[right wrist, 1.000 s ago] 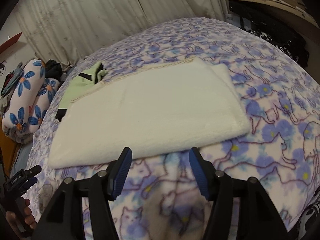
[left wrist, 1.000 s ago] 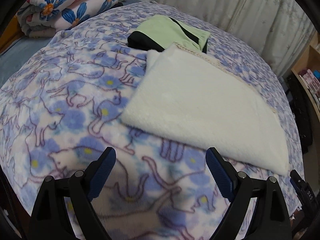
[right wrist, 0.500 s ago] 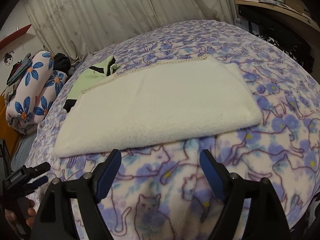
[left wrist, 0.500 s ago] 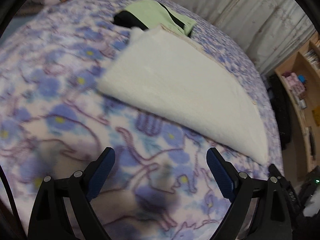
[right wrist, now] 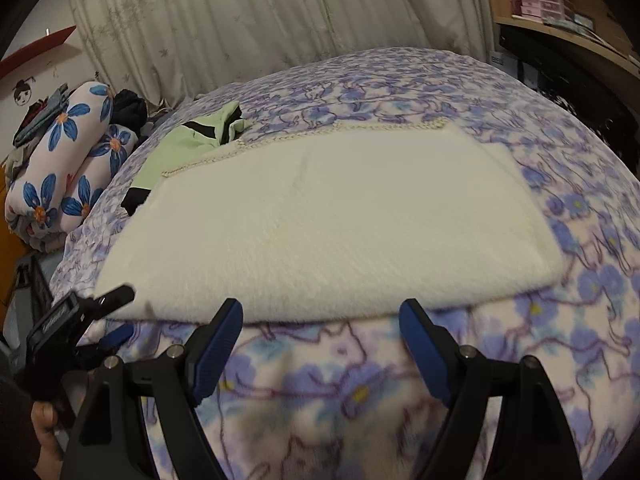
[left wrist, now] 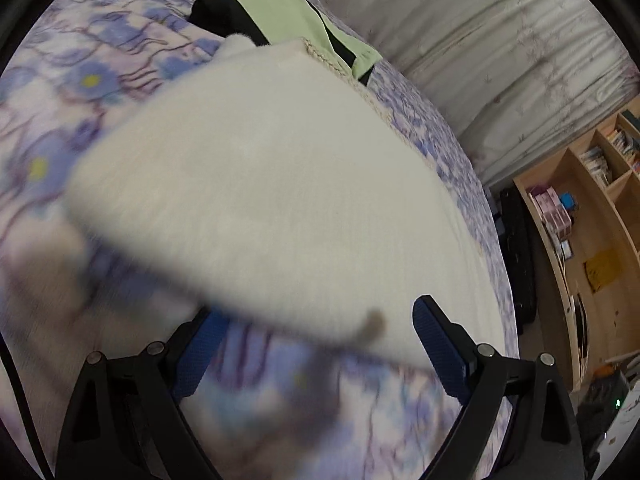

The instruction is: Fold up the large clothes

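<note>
A folded blanket (right wrist: 328, 220) lies on the bedspread (right wrist: 580, 280), with a garment (right wrist: 180, 148) behind its left corner.

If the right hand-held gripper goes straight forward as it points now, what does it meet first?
Most likely the near edge of the white fleece garment, lying just ahead of the open right hand-held gripper on the cat-print blanket. Its height above the bed is unclear.

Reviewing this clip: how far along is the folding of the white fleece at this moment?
Done: the white fleece already lies as a flat folded rectangle on the cat-print bedspread, partly over a green-and-black garment. In hand: nothing; the left claw and right claw are both open at its near edge, gripping nothing. Left: grasping that edge for another fold; the green garment looks unfolded.
</note>
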